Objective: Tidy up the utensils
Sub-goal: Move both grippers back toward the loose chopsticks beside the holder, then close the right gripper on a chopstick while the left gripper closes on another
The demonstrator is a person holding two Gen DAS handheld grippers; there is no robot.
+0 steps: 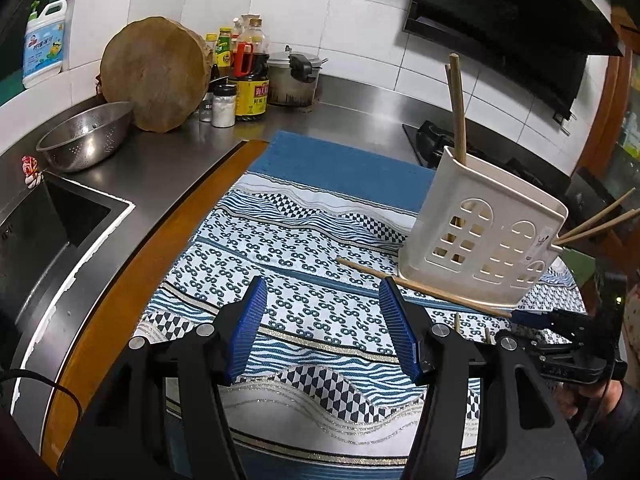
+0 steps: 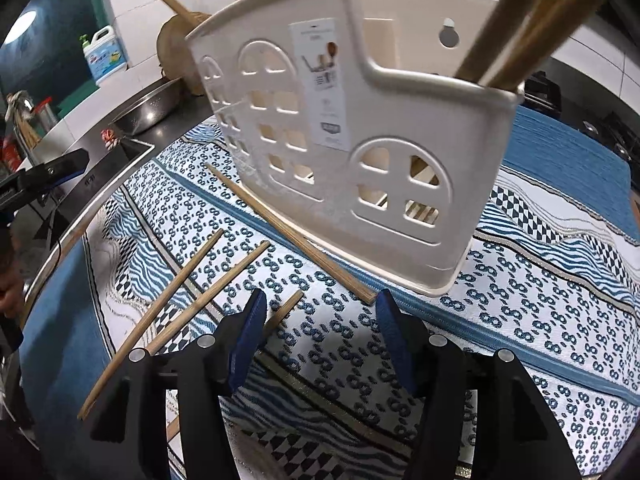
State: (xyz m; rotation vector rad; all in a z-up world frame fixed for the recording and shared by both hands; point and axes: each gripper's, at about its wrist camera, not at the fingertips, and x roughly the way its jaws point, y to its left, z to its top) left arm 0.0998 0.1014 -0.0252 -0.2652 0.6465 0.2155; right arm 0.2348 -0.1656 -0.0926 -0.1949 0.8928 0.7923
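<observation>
A white utensil holder [image 1: 480,232] with arched cut-outs stands on the patterned blue cloth [image 1: 300,240]. Two chopsticks [image 1: 458,108] stand in its far compartment and others [image 2: 520,40] lean out of the near one. One loose chopstick [image 2: 292,236] lies against the holder's [image 2: 360,140] base, and two more [image 2: 180,304] lie on the cloth to the left. My left gripper [image 1: 322,292] hovers open over the cloth with nothing between its pads. My right gripper [image 2: 320,308] is open just in front of the holder. A short chopstick end [image 2: 286,310] lies on the cloth beside its left pad, not pressed.
A sink [image 1: 60,216] is sunk into the steel counter at the left, with a steel colander [image 1: 84,140], a round wooden block [image 1: 156,72], sauce bottles [image 1: 250,76] and a pressure cooker [image 1: 296,76] behind. A gas stove [image 1: 432,136] lies beyond the holder.
</observation>
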